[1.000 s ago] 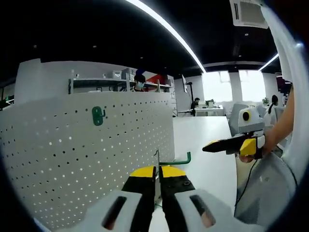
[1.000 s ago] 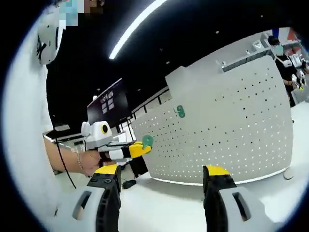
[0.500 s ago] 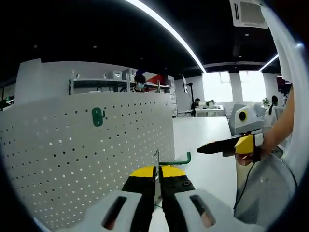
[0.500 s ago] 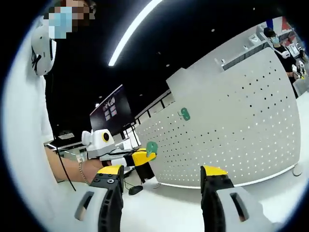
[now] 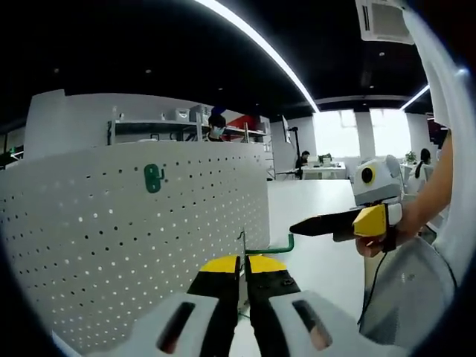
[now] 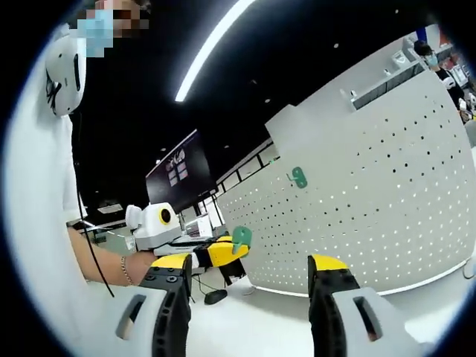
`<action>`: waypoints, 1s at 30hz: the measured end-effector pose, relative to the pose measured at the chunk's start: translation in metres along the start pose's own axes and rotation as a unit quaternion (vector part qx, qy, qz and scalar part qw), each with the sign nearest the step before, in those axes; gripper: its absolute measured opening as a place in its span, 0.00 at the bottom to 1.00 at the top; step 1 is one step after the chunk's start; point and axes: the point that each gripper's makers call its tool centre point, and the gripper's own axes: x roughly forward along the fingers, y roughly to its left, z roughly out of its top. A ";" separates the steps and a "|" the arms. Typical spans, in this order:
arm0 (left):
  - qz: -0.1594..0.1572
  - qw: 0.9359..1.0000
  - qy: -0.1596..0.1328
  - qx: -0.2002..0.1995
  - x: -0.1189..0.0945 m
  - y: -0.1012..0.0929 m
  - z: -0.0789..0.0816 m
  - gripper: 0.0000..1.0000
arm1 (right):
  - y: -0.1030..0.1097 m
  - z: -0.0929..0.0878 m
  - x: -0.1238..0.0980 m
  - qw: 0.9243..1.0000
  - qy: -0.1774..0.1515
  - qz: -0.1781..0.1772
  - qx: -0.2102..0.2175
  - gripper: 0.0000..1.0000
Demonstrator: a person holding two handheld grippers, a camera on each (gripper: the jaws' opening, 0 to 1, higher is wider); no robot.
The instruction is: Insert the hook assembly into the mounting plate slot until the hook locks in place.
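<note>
The white perforated mounting plate (image 5: 134, 238) stands upright at the left, with a small green clip (image 5: 153, 178) fixed high on it. My left gripper (image 5: 242, 262) is shut on the hook assembly, a thin metal plate with a green hook (image 5: 271, 247) sticking out to the right, a little in front of the plate's right edge. The right gripper (image 5: 338, 222) comes in from the right, held by a hand. In the right gripper view my right gripper (image 6: 249, 264) is open and empty. Beyond it, the left gripper (image 6: 216, 251) carries the green hook (image 6: 241, 237) near the plate (image 6: 372, 216) and its clip (image 6: 299, 177).
A white table top (image 5: 320, 253) runs to the right of the plate. The person's arm (image 6: 97, 260) and white sleeve (image 6: 33, 223) fill the left of the right gripper view. A cable and a dark object (image 6: 216, 296) lie at the plate's foot. Other people stand far behind.
In the left gripper view the right gripper has moved left, closer to the hook. The right gripper view has swung, so the plate sits further right. My left gripper stays shut on the hook.
</note>
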 end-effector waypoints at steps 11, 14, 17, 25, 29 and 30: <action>-0.001 1.000 -0.001 -0.001 -0.001 -0.002 0.001 0.03 | 0.008 -0.001 0.018 1.000 -0.002 0.016 0.002 0.59; 0.000 1.000 -0.001 0.000 -0.001 -0.002 0.001 0.03 | 0.010 -0.001 0.022 1.000 -0.003 0.020 0.002 0.58; 0.000 1.000 -0.003 -0.001 -0.001 -0.002 0.002 0.03 | 0.011 0.000 0.026 1.000 -0.005 0.024 0.007 0.56; 0.001 1.000 -0.004 -0.001 -0.001 -0.003 0.003 0.03 | 0.012 0.002 0.032 0.999 -0.009 0.029 0.015 0.50; 0.001 1.000 -0.004 -0.001 -0.001 -0.005 0.004 0.02 | 0.014 0.004 0.036 0.999 -0.013 0.031 0.022 0.47; 0.001 1.000 -0.004 -0.002 -0.001 -0.005 0.004 0.02 | 0.014 0.004 0.037 0.999 -0.013 0.032 0.023 0.45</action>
